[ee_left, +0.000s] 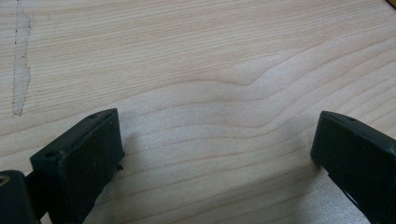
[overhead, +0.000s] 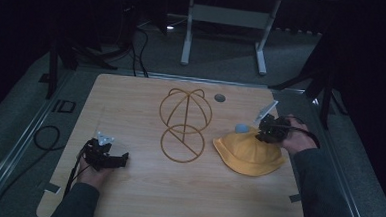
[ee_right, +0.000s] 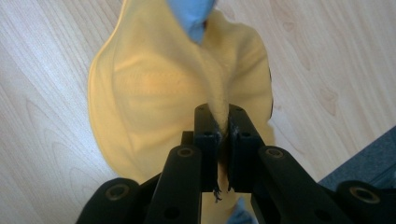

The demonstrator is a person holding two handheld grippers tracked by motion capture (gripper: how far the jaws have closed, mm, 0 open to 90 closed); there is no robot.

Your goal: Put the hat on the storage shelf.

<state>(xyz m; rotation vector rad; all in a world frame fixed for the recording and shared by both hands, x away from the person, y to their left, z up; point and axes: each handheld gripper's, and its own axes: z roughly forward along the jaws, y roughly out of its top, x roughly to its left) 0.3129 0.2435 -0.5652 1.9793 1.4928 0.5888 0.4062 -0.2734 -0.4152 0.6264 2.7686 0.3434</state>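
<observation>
A yellow cloth hat (overhead: 249, 151) lies at the right of the wooden table (overhead: 141, 196), with a small blue piece (overhead: 241, 128) at its far edge. My right gripper (overhead: 269, 131) is shut on a pinched fold of the hat's fabric; in the right gripper view the yellow hat (ee_right: 154, 84) bunches up between the jaws of that gripper (ee_right: 223, 122), and the blue piece (ee_right: 194, 14) shows at the top. A yellow wire hat stand (overhead: 184, 124) lies flat at the table's middle. My left gripper (overhead: 112, 159) rests open near the front left, over bare wood (ee_left: 215, 70).
A small grey disc (overhead: 220, 97) sits at the table's far side. Cables (overhead: 44, 136) trail on the floor at the left, and a white desk frame (overhead: 225, 20) stands beyond the table. The table's right edge is close to my right hand.
</observation>
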